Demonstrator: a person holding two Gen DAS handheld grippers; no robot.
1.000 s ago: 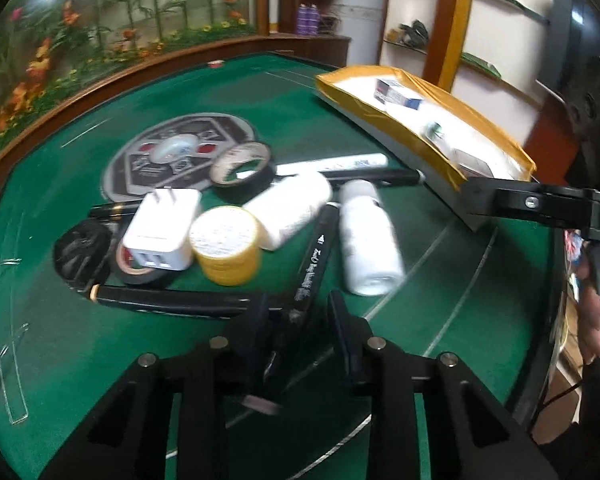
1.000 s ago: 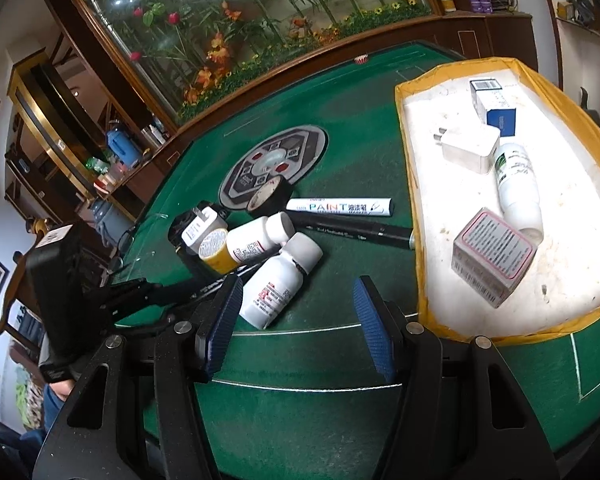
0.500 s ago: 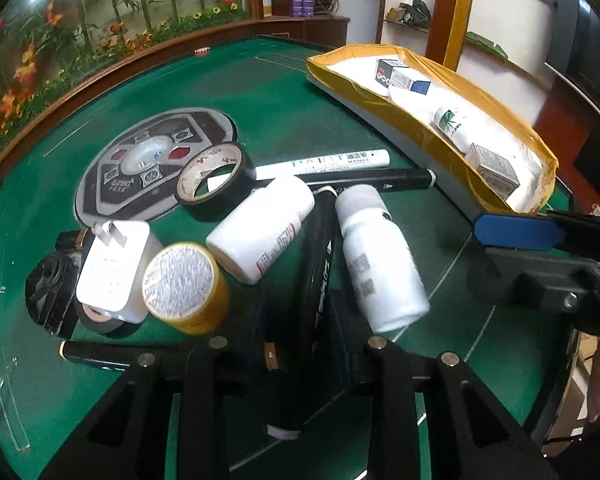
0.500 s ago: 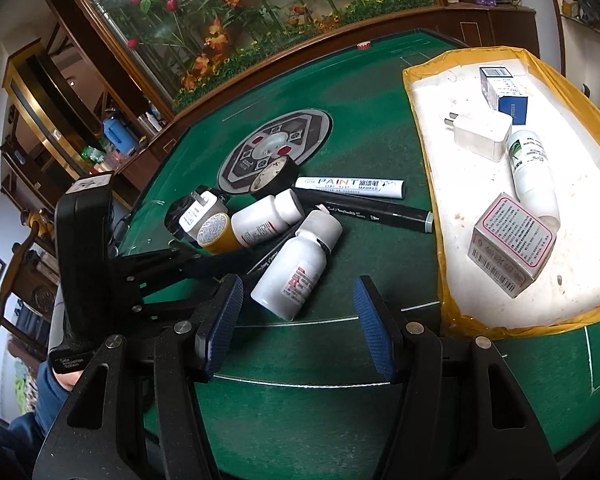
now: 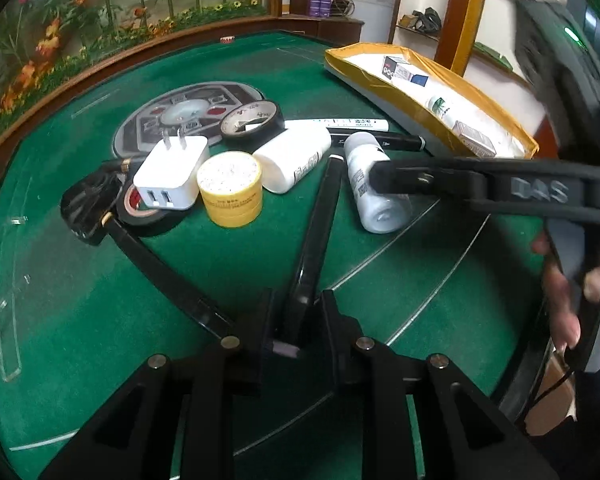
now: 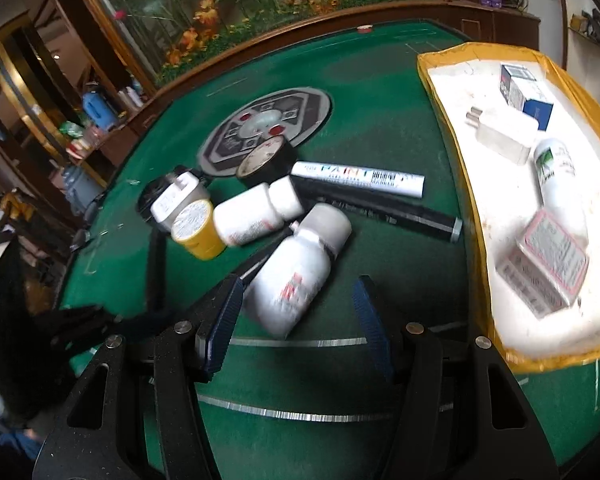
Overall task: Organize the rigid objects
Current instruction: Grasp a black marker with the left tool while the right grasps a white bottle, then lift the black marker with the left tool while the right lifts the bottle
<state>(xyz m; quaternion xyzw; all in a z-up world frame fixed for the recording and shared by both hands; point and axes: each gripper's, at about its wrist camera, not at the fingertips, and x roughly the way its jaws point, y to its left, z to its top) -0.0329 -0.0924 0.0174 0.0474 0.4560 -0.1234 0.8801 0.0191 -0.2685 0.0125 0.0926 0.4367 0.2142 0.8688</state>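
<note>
My left gripper is shut on a black marker pen whose far end points into a pile on the green table. The pile holds a white charger plug, a yellow jar, two white bottles, tape rolls and a white paint marker. My right gripper is open, its blue pads either side of the near white bottle. Its finger also crosses the left wrist view.
A yellow-rimmed white tray at the right holds a plug, a bottle and two boxes. A round grey game disc lies in the table's middle. Another black pen lies at the left. The wooden table rim runs behind.
My left gripper has pulled back with the black pen, drawing it out of the pile. My right gripper has moved in toward the near white bottle, which now lies between its open pads.
</note>
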